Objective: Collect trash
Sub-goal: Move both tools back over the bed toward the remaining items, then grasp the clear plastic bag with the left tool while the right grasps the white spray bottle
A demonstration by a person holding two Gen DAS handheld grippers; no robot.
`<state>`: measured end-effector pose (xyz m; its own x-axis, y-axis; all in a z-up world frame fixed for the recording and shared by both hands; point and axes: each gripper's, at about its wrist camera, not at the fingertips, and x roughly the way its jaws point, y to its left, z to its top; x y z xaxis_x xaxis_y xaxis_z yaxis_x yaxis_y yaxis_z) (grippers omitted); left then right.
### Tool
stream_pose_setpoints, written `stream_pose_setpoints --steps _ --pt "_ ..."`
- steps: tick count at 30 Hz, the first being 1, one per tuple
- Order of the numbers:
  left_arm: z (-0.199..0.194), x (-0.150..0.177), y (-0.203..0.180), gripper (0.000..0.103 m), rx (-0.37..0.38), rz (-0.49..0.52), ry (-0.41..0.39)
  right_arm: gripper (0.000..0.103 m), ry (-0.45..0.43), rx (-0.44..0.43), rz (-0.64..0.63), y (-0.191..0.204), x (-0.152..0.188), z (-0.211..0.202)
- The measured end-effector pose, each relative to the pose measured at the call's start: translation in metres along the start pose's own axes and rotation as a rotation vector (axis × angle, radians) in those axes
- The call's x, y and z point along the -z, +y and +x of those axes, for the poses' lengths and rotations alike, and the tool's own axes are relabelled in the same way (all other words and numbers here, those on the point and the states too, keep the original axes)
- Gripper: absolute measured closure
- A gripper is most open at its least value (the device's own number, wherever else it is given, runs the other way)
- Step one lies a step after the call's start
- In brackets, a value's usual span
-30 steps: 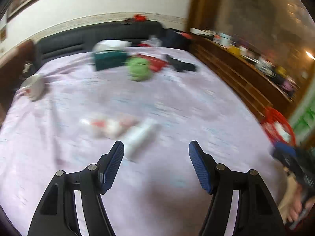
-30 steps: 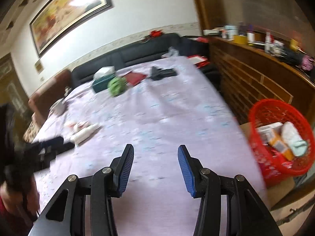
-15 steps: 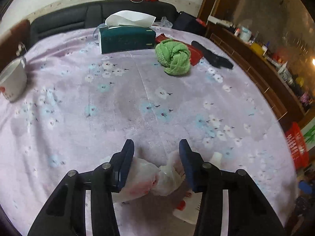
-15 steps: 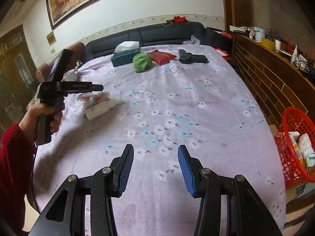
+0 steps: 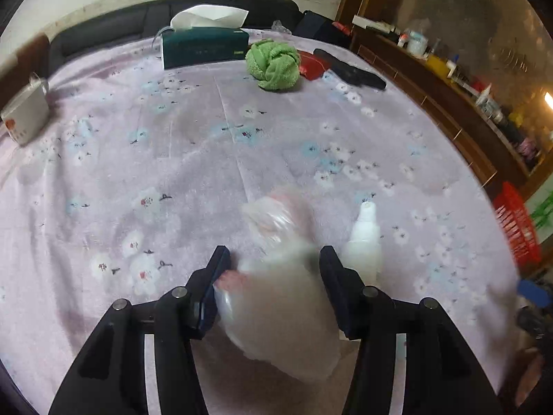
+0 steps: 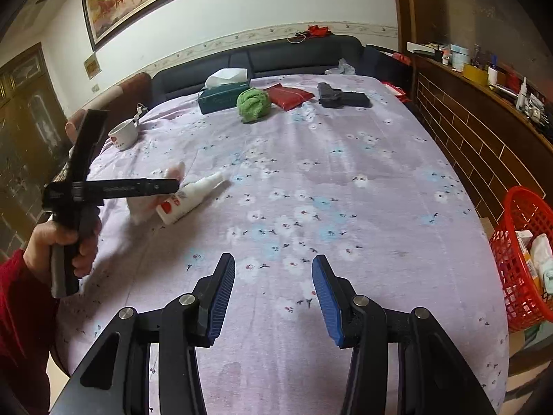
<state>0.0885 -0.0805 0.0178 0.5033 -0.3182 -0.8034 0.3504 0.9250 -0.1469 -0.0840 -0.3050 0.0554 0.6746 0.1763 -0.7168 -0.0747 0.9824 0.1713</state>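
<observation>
Left hand-held gripper angled down, jaws just narrowed, prob. gripping, right hand-held gripper agape, w/ nothing between.

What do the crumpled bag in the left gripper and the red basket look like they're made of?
Crumpled bag: thin translucent plastic film by its see-through, wrinkled look, though motion-blurred. Red basket: probably rigid moulded plastic, with an open lattice wall and a glossy rim.

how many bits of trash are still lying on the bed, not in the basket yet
2: a crumpled plastic bag between the left gripper fingers, and a white bottle lying beside it on its right. The red basket already holds more; some there may be hidden.
</observation>
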Motion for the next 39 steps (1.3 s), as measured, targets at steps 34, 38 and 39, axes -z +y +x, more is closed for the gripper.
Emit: stream_pose_setpoints --steps 34,38,39 --pt "-0.116 0.113 0.032 0.065 -0.081 -0.257 -0.275 0.056 0.252 -0.093 0.207 0.077 -0.068 0.119" --pt "-0.117 0.114 0.030 0.065 -0.082 -0.247 -0.276 0.059 0.270 -0.048 0.194 0.091 -0.066 0.143" --pt "-0.117 0.115 0.029 0.065 -0.087 -0.248 -0.275 0.059 0.272 -0.043 0.179 0.094 -0.065 0.147"
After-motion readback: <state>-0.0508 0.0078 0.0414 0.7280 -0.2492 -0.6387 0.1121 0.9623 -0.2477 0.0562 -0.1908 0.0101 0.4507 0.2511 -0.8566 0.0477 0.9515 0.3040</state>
